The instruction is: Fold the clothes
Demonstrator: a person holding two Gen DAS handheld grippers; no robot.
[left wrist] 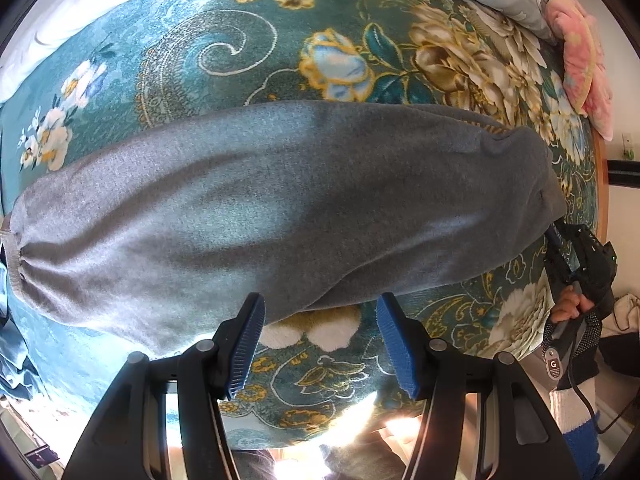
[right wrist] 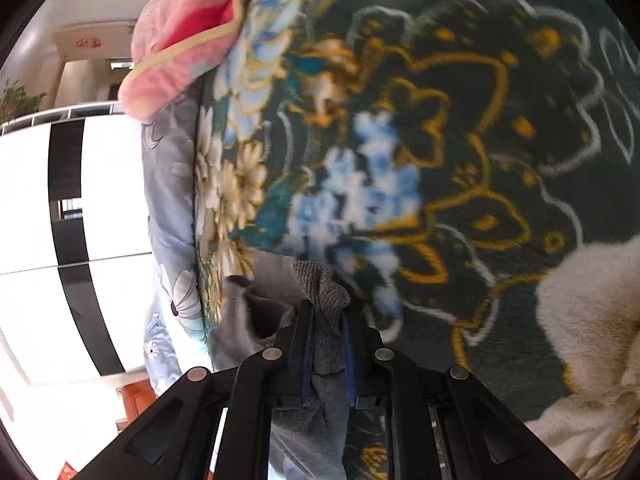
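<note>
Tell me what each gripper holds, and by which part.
The right gripper is shut on the grey garment, gripping its ribbed edge. The left gripper holds nothing, jaws open.

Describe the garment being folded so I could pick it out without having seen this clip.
Start at the teal floral blanket that covers the bed. The grey sweatpants lie lengthwise across its middle, ribbed cuff at one end, the other end pinched in the right gripper. They are the only plain, unpatterned fabric here, unlike the pink cushion.
</note>
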